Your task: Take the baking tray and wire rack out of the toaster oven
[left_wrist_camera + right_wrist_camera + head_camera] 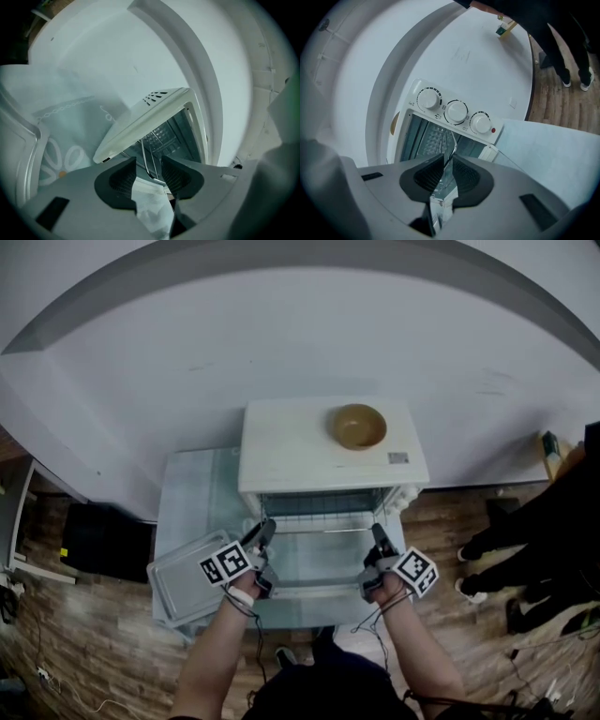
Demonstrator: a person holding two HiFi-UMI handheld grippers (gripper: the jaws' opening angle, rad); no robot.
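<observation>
The white toaster oven (309, 446) stands with its glass door (319, 568) folded down flat. The wire rack (319, 519) lies in its mouth, front edge toward me. My left gripper (263, 538) is at the rack's left front corner; in the left gripper view the jaws (149, 164) stand open with the rack's wire (144, 152) between them and a gap to the pads. My right gripper (378, 542) is at the right front corner, and its jaws (447, 161) are shut on the rack's wire (453, 140). The metal baking tray (183, 582) lies on the table to the left of the oven.
A brown bowl (357, 426) sits on top of the oven. The table wears a pale blue cloth (70, 126) with flowers. A person's dark legs (525, 549) stand at the right on the wooden floor. A black box (103, 540) sits low at the left.
</observation>
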